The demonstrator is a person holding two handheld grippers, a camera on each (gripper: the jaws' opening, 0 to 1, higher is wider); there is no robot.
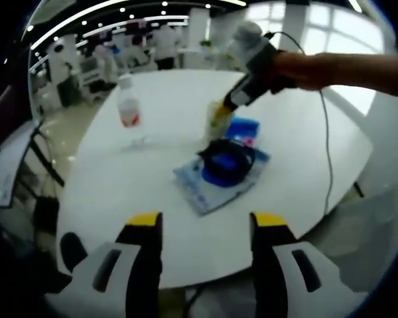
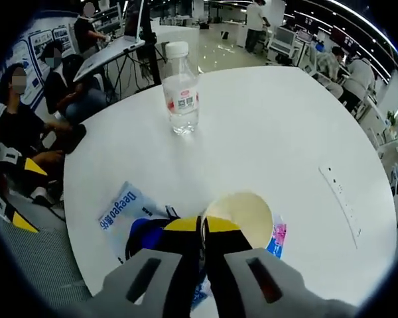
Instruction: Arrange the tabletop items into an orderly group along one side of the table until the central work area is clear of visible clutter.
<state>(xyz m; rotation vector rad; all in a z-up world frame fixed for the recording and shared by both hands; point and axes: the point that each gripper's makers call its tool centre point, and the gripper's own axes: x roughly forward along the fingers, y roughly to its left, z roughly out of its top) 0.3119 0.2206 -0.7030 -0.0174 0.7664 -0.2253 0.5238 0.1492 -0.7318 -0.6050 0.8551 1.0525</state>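
The right gripper [image 2: 200, 228] is pinching, seemingly, the paper cup's [image 2: 242, 215] rim to relocate it; the left gripper [image 1: 205, 228] is waiting agape, empty.

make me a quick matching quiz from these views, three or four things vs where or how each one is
Things:
1. water bottle
2. paper cup
3. left hand-held gripper
4. blue packet

States:
a. flat under a dark blue bundle
b. jaws apart, nothing between them
c. standing upright, apart from the other items
d. rim pinched by the right hand-held gripper

Pairs: 1-c, 2-d, 3-b, 4-a
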